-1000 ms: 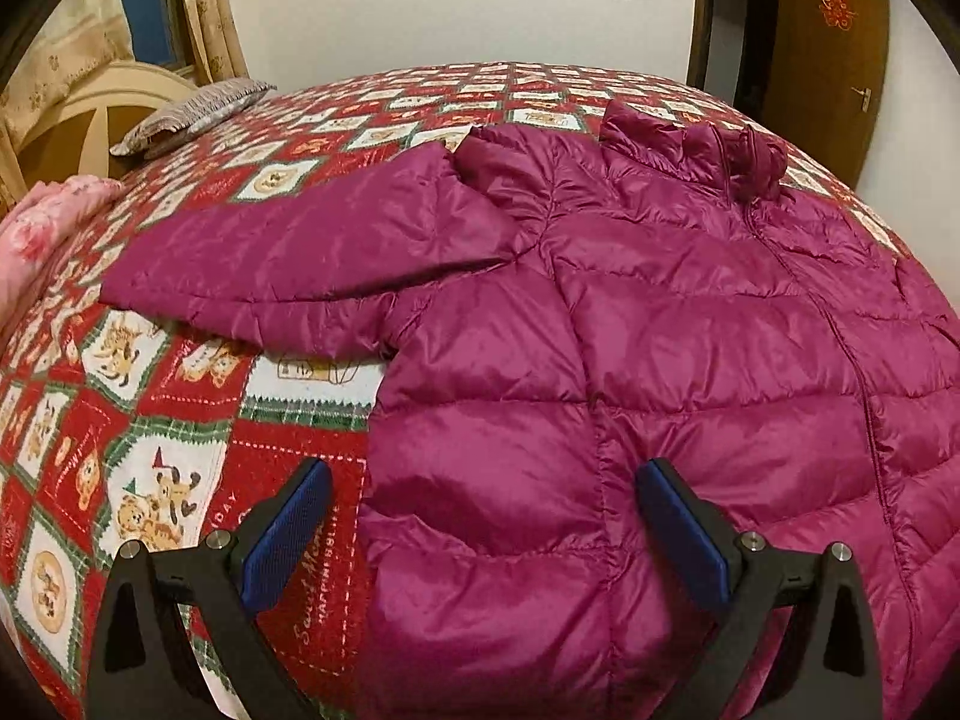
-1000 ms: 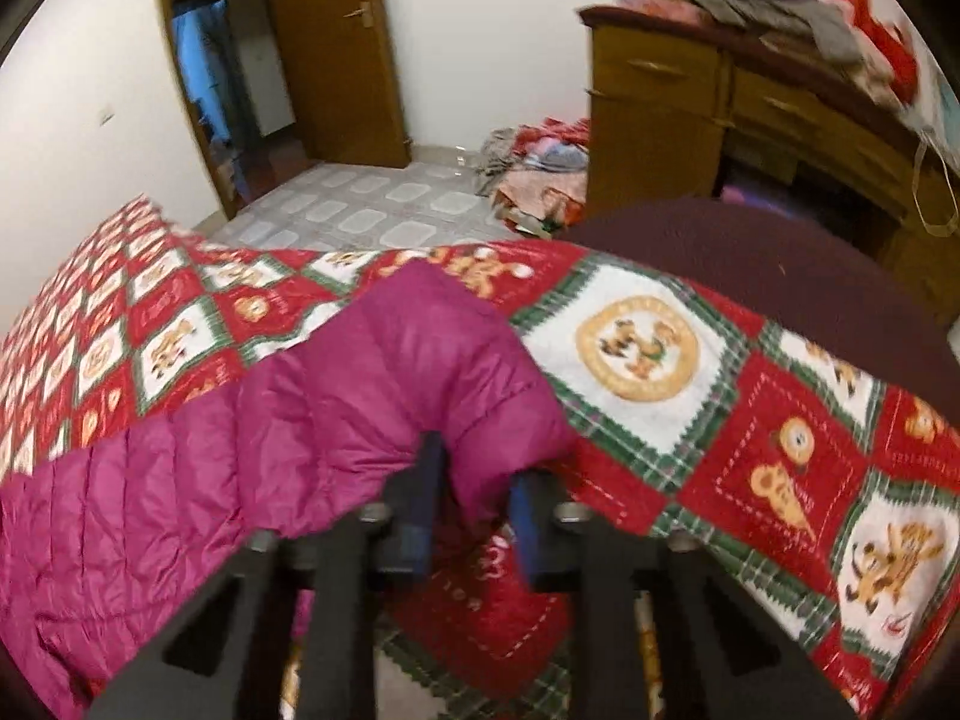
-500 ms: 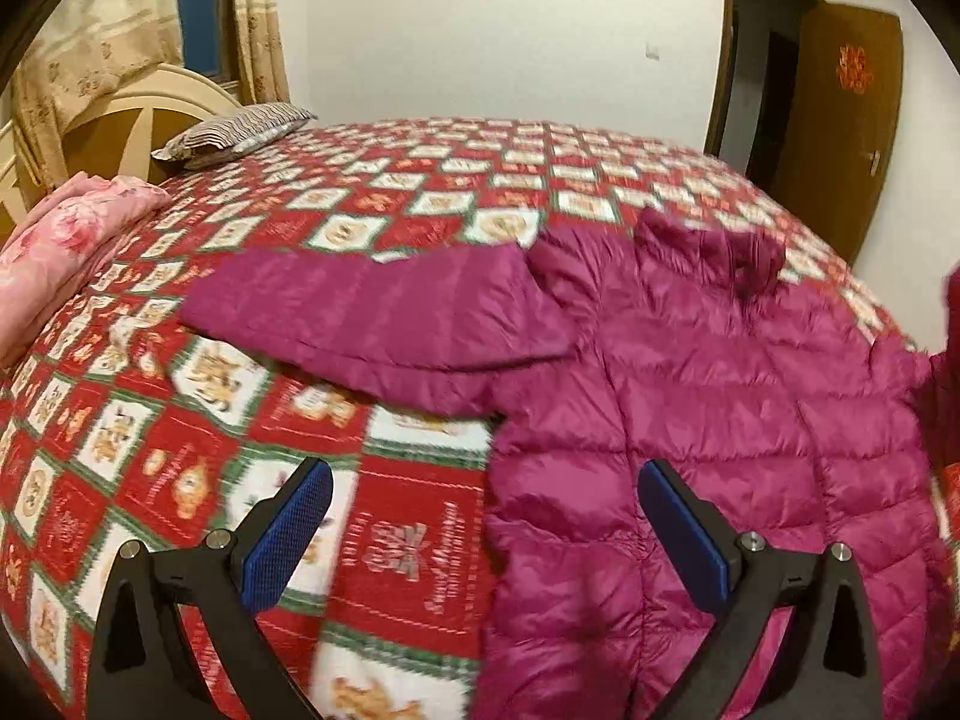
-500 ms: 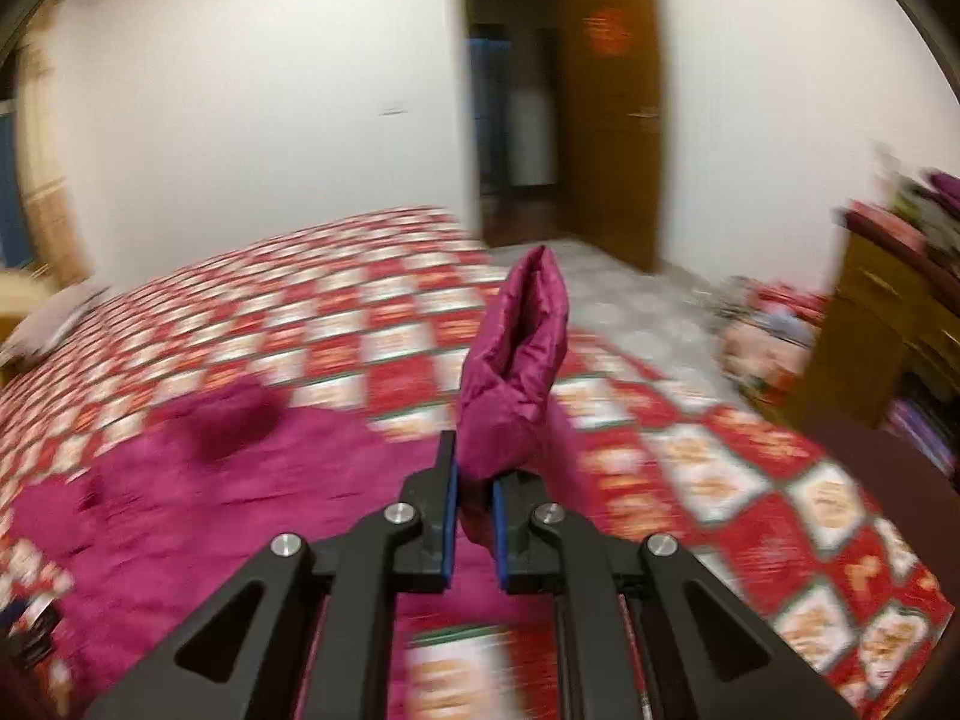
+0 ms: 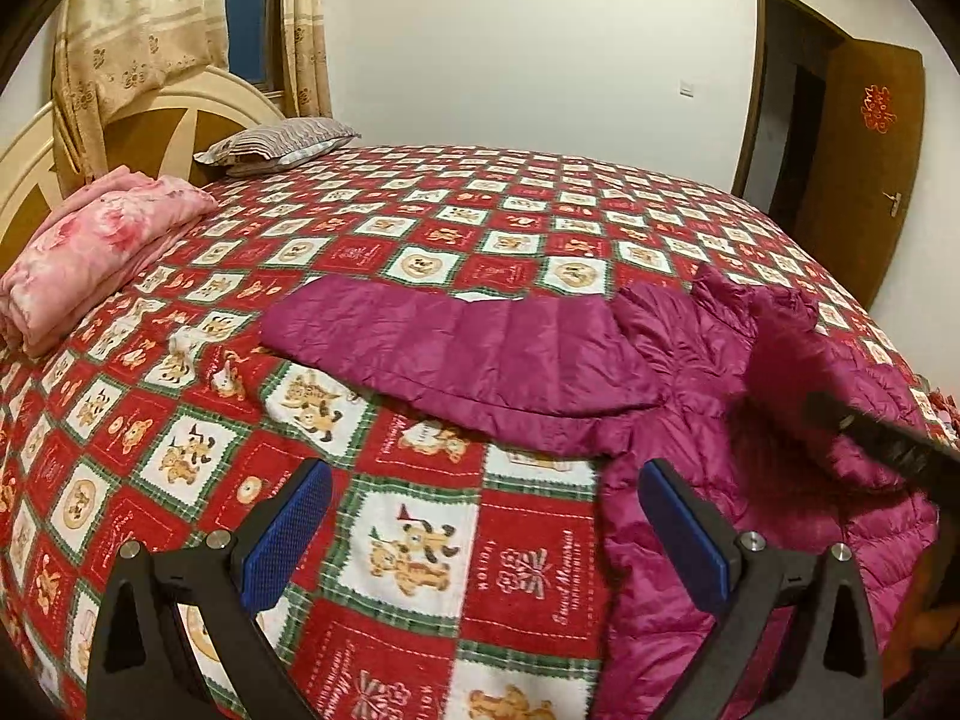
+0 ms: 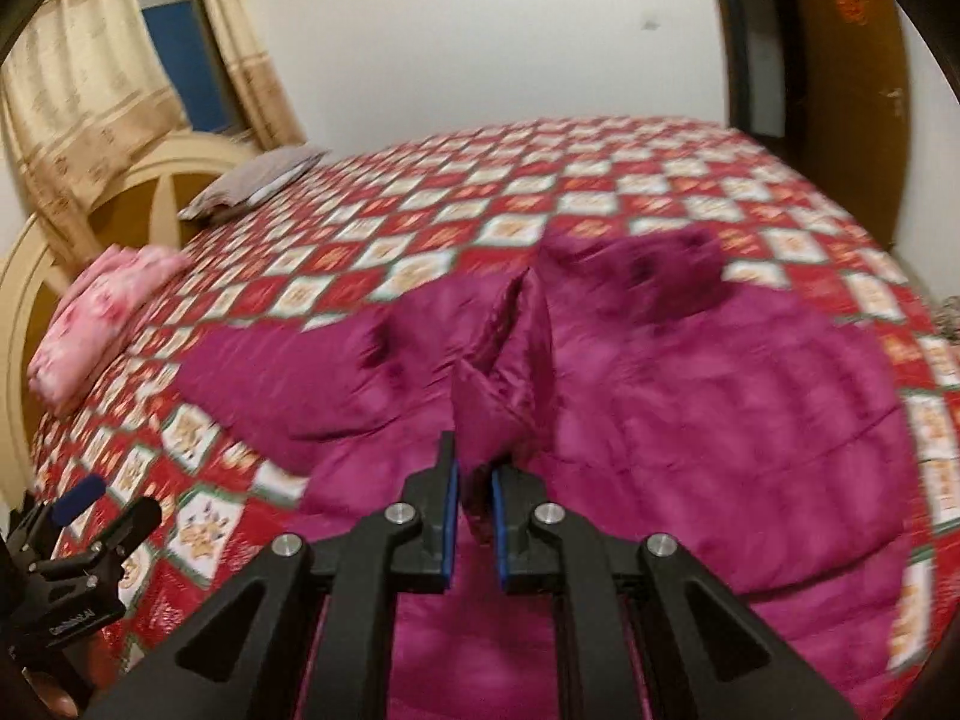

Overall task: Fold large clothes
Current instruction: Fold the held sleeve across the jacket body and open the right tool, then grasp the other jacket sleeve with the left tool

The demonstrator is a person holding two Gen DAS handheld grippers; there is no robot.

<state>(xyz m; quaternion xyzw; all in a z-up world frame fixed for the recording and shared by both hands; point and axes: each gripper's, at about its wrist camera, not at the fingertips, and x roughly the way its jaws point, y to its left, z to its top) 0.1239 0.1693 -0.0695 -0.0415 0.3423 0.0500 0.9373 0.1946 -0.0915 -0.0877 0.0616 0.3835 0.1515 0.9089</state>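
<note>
The magenta puffer jacket lies spread on the bed, front up, toward the bed's right side in the left wrist view; its collar points toward the far wall; one sleeve stretches flat and straight out to the left across the patchwork bedspread, its cuff end nearest the pink bedding; the other sleeve is lifted off the jacket's body and stands up above the chest panel, pinched at its cuff; the right claw is clenched on that cuff, the blue pads pressed against the fabric from both sides; the right wrist view is motion-blurred, so the quilting there is hard to read; the left claw is released, its blue pads wide apart, hovering over the near part of the bed, the left pad above the red and white squares, the right pad just over the jacket's side edge, gripping nothing; a folded pink quilt rests near the headboard; a striped pillow sits beside it; curtains hang behind the headboard; a brown door stands open at the right.
</note>
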